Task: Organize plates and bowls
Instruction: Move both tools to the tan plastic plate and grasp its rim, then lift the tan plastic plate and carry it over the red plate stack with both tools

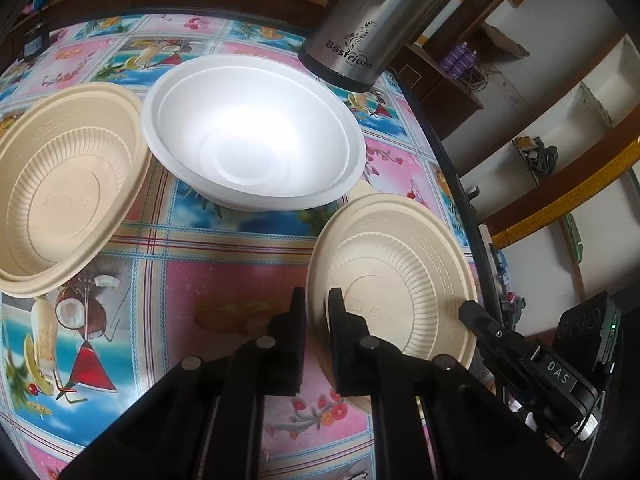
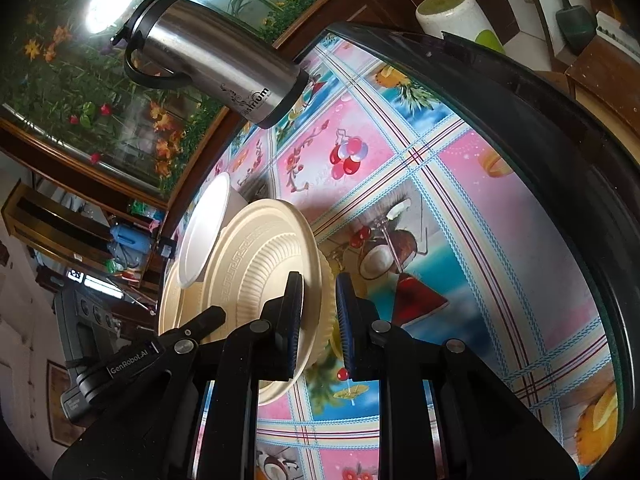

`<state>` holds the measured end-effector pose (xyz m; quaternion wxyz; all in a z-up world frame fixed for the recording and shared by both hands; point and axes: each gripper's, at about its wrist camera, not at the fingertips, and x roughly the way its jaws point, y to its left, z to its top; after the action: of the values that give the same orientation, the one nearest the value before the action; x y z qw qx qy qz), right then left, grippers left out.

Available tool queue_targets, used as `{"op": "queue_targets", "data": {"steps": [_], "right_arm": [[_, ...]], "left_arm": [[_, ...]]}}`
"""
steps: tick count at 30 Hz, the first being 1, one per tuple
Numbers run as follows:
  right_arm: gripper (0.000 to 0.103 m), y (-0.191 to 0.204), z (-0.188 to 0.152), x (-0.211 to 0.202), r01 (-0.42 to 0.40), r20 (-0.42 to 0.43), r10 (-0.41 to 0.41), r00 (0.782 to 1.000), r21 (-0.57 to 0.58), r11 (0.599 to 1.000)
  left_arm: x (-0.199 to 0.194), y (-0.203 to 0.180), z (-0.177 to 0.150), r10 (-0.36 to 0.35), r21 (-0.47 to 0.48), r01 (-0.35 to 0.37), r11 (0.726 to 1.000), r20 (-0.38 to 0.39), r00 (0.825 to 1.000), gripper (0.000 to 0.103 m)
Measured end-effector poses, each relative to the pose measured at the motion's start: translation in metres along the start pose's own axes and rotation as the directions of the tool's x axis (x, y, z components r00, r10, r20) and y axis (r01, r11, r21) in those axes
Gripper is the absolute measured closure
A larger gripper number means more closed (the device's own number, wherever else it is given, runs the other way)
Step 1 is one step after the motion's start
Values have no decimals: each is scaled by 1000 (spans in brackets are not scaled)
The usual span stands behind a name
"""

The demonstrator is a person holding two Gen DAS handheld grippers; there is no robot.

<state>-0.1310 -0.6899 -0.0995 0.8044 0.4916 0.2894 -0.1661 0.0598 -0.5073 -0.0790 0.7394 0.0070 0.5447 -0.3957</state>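
Left wrist view: the left gripper point(image 1: 318, 300) is clamped on the near-left rim of a beige ribbed bowl point(image 1: 394, 280), one finger outside the rim and one inside. This bowl is tilted, its mouth facing up and towards the camera, at the right edge of the table point(image 1: 224, 264), which has a fruit-print cover. A white bowl point(image 1: 256, 136) sits upright mid-table, mouth up. A second beige bowl point(image 1: 68, 188) is at the left, tipped so its mouth faces right and upward. A steel flask point(image 1: 372, 20) stands behind the white bowl. The other gripper's body shows at lower right.

Right wrist view: the right gripper point(image 2: 318, 312) is closed on the rim of a beige bowl point(image 2: 264, 256), with the ribbed wall between its pads. The bowl's mouth faces left in the picture. Beyond it lie the white bowl point(image 2: 204, 228) and the rim of another beige bowl point(image 2: 172, 304). The flask point(image 2: 216, 60) stands at the far table edge. No bowl has a long axis; all are round.
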Motion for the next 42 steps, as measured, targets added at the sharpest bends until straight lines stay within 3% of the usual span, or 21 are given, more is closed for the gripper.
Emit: {"op": "queue_targets", "data": {"steps": [11, 22, 32, 42], "right_arm": [[87, 3, -2, 1, 38, 46, -37, 998, -25, 999], [95, 10, -8, -1, 41, 71, -39, 997, -36, 999], [96, 19, -25, -6, 12, 43, -11, 999, -18, 1000], [96, 40, -68, -7, -42, -6, 42, 999, -30, 999]], "left_arm": [[-2, -3, -2, 11, 22, -11, 1000, 11, 1000, 94], [-2, -6, -4, 46, 46, -47, 998, 23, 999, 94], [-17, 3, -18, 106, 64, -110, 992, 57, 993, 95], [-57, 28, -49, 172, 50, -177, 983, 91, 981, 95]]}}
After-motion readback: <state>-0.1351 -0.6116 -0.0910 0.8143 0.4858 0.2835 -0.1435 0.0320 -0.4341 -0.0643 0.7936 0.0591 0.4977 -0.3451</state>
